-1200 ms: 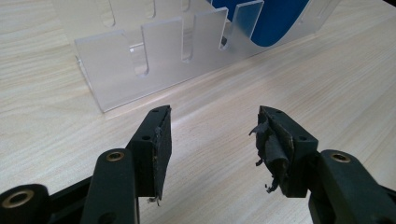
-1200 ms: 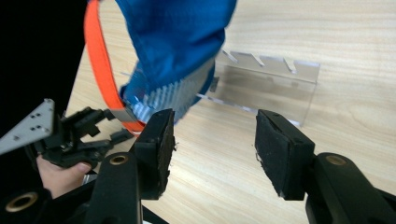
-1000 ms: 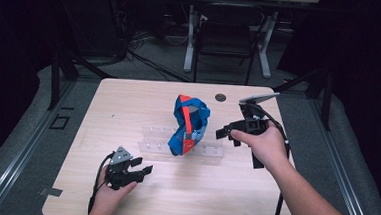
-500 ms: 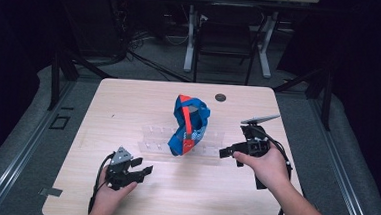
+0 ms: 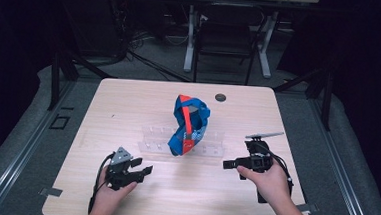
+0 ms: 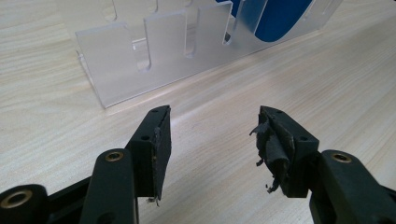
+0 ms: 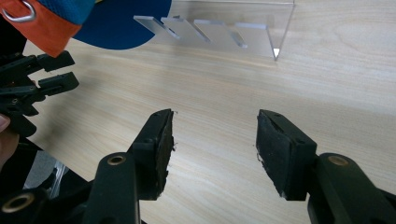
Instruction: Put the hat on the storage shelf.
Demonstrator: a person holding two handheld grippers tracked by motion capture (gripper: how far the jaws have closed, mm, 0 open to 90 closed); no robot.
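Note:
A blue cloth item with a red-orange strap (image 5: pixel 188 125) stands in a clear acrylic slotted rack (image 5: pixel 211 144) at the middle of the wooden table (image 5: pixel 128 103). My left gripper (image 5: pixel 143 168) rests near the front left, open, nothing between its worn pads (image 6: pixel 161 144); the rack (image 6: pixel 140 60) lies just ahead of it. My right gripper (image 5: pixel 230 164) sits at the front right, open and empty, pointing left. Its own view shows the rack's end (image 7: pixel 224 25), the blue cloth (image 7: pixel 121 21), an orange strap end with a metal ring (image 7: pixel 37 21) and the left gripper (image 7: pixel 37 79) farther off.
A small dark round disc (image 5: pixel 220 97) lies near the table's far edge. Beyond the table stand a chair and desk legs (image 5: pixel 227 44) on a grey floor. Bare wood (image 5: pixel 188 187) lies between the two grippers along the front.
My right gripper has pulled back from beside the cloth item toward the table's front right and come down low. The left gripper has stayed put.

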